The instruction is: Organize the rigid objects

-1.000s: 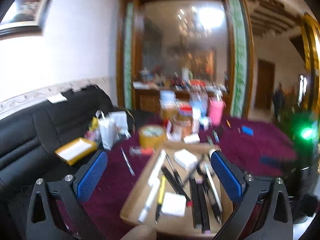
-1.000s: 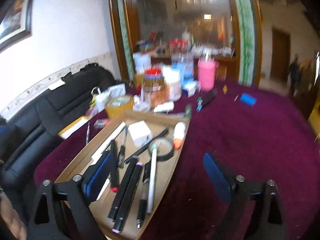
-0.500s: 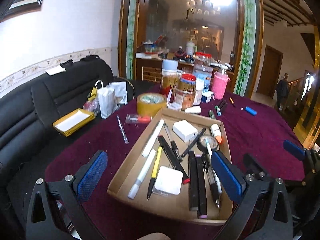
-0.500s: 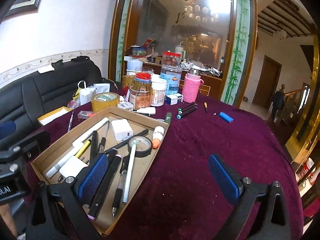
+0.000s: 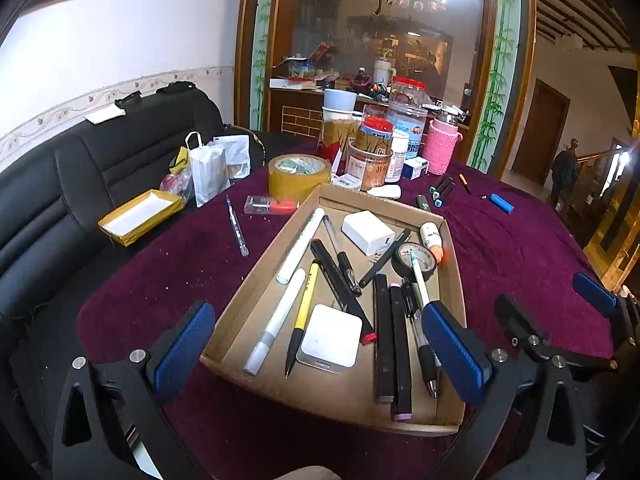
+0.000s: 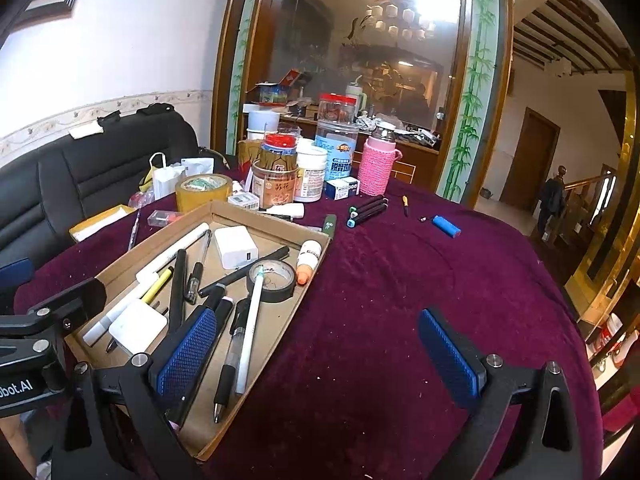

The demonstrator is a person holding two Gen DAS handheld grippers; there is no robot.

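The cardboard tray [image 5: 450, 248] lies just ahead of the left gripper [image 5: 320, 344] and below it, full of pens, chargers and a black tape roll [image 5: 416, 258]. The right gripper [image 6: 320, 348] hangs beside the tray's right edge. Both grippers stand wide open and hold nothing. The black markers [image 6: 366, 210] and the blue lighter [image 6: 447, 226] lie far ahead of the right gripper, outside the tray. I think a low approach could catch the tray wall and push the crowded pens.
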